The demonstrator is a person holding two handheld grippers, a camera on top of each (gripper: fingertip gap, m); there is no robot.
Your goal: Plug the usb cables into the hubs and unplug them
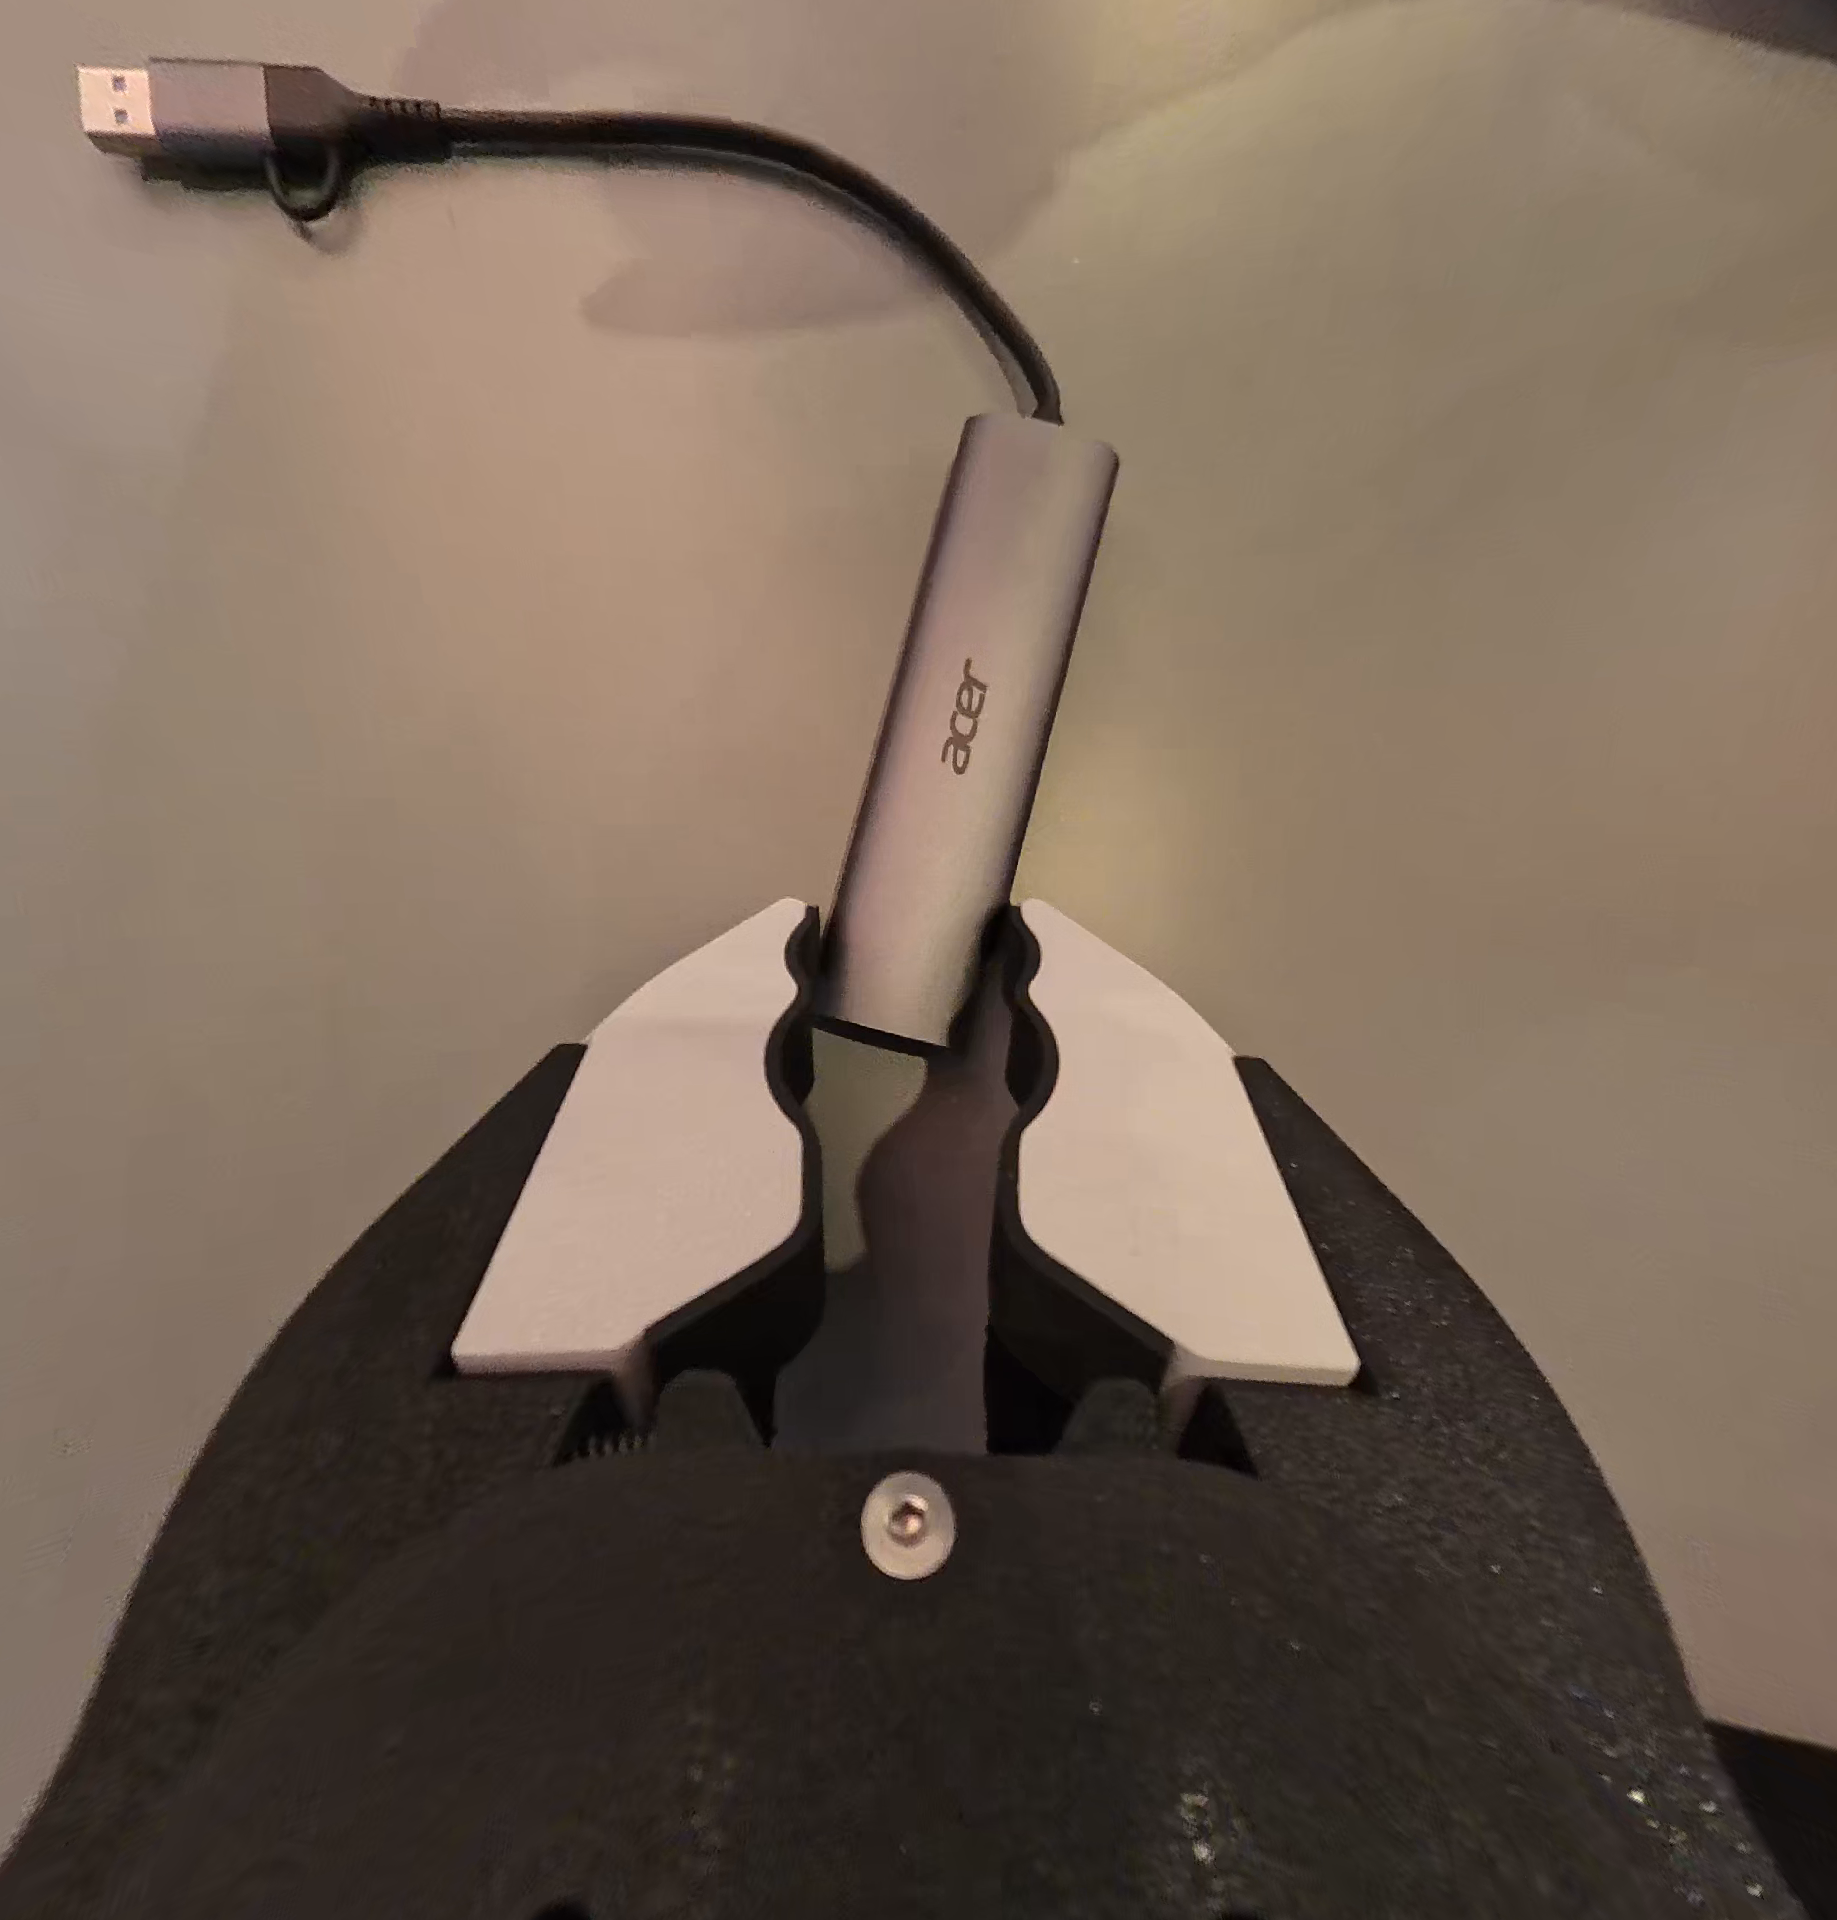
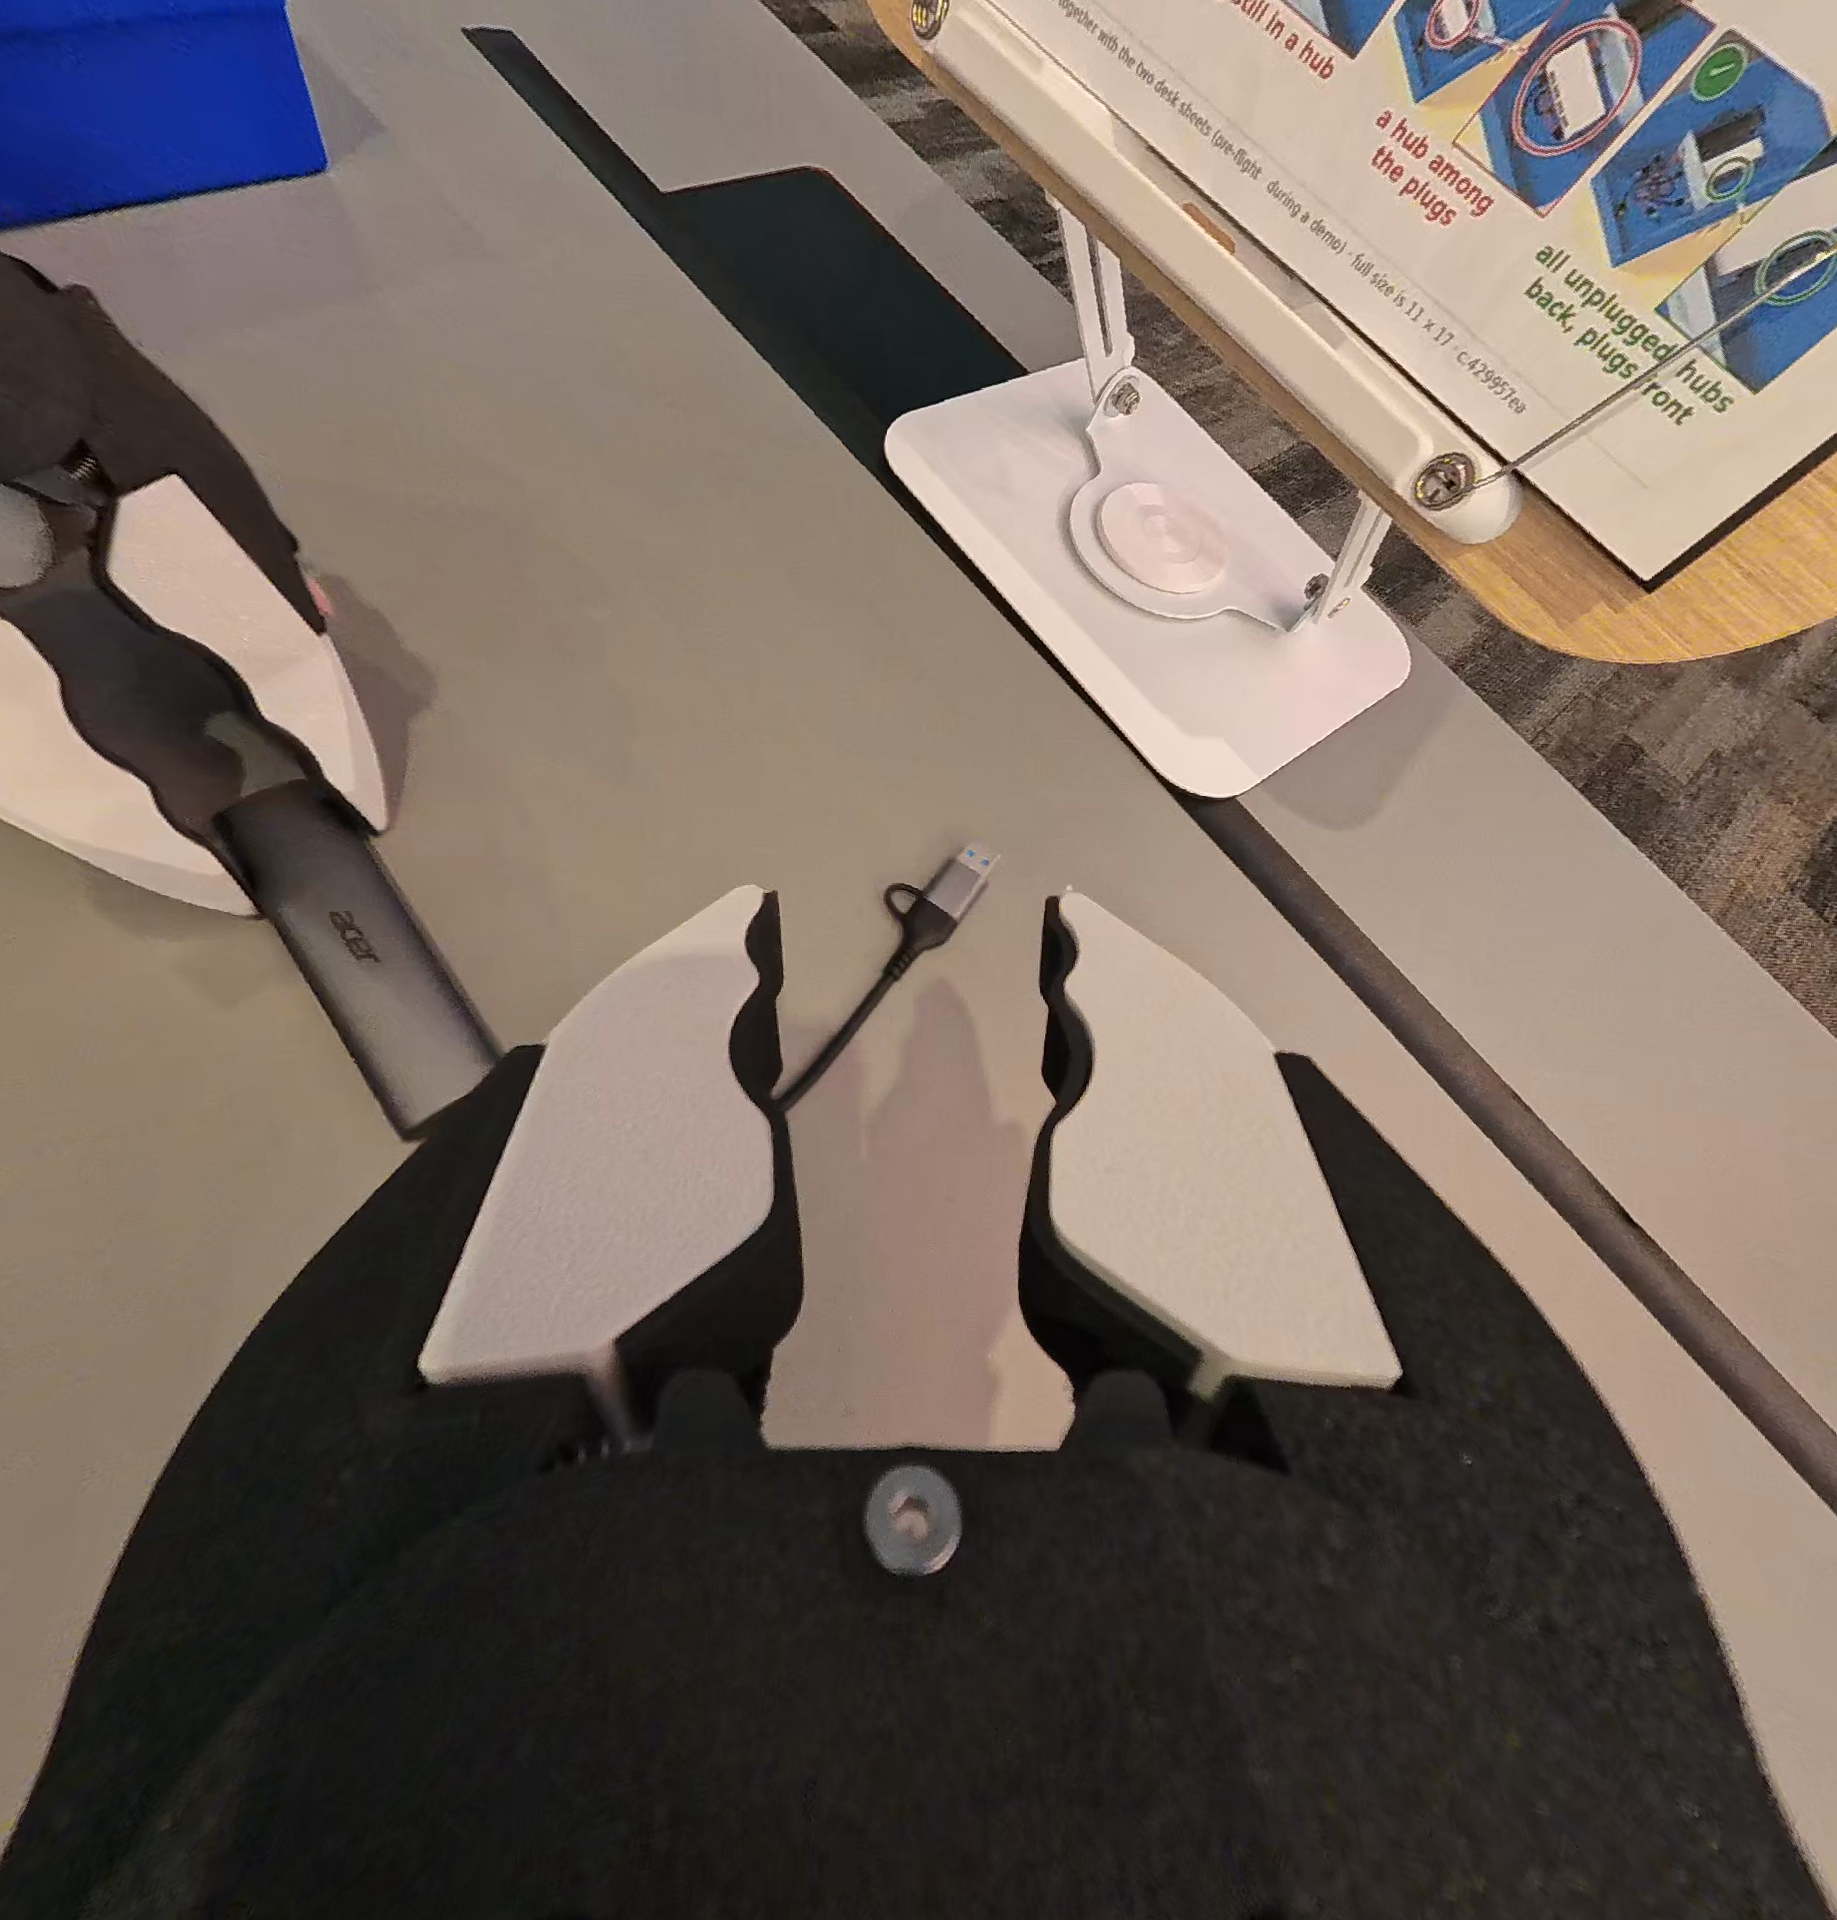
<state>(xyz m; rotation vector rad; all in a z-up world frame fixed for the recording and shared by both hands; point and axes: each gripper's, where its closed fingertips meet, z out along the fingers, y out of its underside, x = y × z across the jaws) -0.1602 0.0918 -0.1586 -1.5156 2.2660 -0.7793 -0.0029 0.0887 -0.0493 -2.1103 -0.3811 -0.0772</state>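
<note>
A grey metal USB hub (image 1: 981, 717) lies on the grey table, its near end clamped between the jaws of my left gripper (image 1: 909, 940). Its black cable (image 1: 789, 156) curves away to a grey USB plug (image 1: 181, 109) lying at the far left. In the right wrist view the left gripper (image 2: 259, 821) holds the same hub (image 2: 374, 977) at the left. My right gripper (image 2: 909, 909) is open and empty, above the table, with the hub's plug (image 2: 955, 883) and cable (image 2: 852, 1023) lying between its fingertips' line of sight.
A white stand base (image 2: 1153, 613) sits at the table's right edge, carrying an instruction board (image 2: 1413, 208). A blue box (image 2: 135, 94) stands at the far left. A dark flat panel (image 2: 820, 281) lies at the far table edge. Patterned carpet (image 2: 1672, 727) lies beyond the edge. About 20 cm separates my left fingertips from my right.
</note>
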